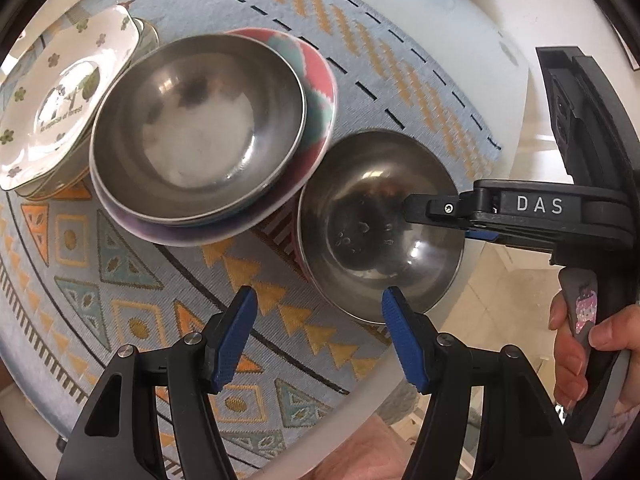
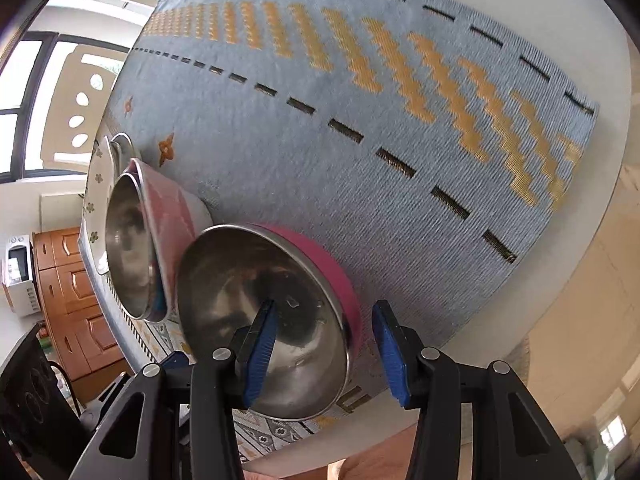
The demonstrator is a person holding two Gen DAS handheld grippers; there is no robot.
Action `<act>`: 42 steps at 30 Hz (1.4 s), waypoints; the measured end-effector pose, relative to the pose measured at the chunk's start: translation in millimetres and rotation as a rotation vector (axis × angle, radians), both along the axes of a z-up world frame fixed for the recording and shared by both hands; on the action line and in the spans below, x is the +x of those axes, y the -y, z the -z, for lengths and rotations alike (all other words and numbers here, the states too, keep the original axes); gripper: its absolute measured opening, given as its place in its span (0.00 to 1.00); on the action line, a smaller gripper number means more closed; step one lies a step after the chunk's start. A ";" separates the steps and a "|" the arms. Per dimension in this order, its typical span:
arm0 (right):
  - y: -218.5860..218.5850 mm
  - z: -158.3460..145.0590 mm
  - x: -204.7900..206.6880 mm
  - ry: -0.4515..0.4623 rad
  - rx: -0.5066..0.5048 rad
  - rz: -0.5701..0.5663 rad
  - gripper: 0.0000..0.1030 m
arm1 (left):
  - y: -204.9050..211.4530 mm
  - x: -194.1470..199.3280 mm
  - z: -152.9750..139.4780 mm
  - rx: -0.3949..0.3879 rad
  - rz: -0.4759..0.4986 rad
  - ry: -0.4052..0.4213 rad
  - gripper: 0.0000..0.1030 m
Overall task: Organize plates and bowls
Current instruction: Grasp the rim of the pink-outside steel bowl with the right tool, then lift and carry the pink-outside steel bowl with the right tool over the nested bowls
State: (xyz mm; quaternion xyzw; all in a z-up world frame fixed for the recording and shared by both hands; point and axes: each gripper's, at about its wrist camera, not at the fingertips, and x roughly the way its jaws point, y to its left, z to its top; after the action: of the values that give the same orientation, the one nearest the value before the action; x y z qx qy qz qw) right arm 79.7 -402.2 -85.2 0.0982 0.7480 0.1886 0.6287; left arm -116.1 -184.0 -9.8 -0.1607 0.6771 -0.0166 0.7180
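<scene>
A small steel bowl (image 1: 376, 232) (image 2: 260, 280) with a pink outside stands near the table's edge. My right gripper (image 2: 325, 306) straddles its rim: one finger (image 1: 420, 208) hangs inside the bowl, the other outside its pink wall, and neither pad presses on it. My left gripper (image 1: 319, 291) is open over the cloth, with its right pad just beside this bowl's near rim. A larger steel bowl (image 1: 196, 120) (image 2: 128, 240) sits nested in a pink and teal patterned bowl (image 1: 316, 80) (image 2: 168, 208). To their left lies a stack of white flowered plates (image 1: 60, 96) (image 2: 96, 184).
A blue woven cloth (image 1: 120, 280) (image 2: 320, 160) with orange patterns covers the round white table (image 1: 512, 120). A person's hand (image 1: 572, 352) grips the right gripper's handle. Beyond the table stand a microwave (image 2: 18, 276) and wooden cabinets (image 2: 76, 300).
</scene>
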 end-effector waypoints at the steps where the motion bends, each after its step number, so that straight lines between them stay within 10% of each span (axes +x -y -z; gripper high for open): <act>1: -0.6 1.7 -0.4 0.000 0.006 0.001 0.46 | 2.2 -0.9 2.0 0.013 0.000 -0.002 0.61; 23: 0.3 26.9 2.4 0.018 0.041 0.077 0.45 | 5.4 9.2 43.4 0.060 -0.077 -0.026 0.45; 30: 11.8 27.0 -3.9 0.032 0.074 0.153 0.22 | 10.0 11.1 39.1 0.044 -0.054 0.013 0.19; 42: 28.2 5.0 -17.9 0.090 0.052 0.138 0.17 | 22.9 10.1 33.0 0.041 0.004 0.017 0.17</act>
State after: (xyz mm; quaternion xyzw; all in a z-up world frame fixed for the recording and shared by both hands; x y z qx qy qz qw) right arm 61.8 -430.4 -90.3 0.1571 0.7054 0.1685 0.6703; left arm -106.1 -206.9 -42.8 -0.1446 0.6716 -0.0056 0.7266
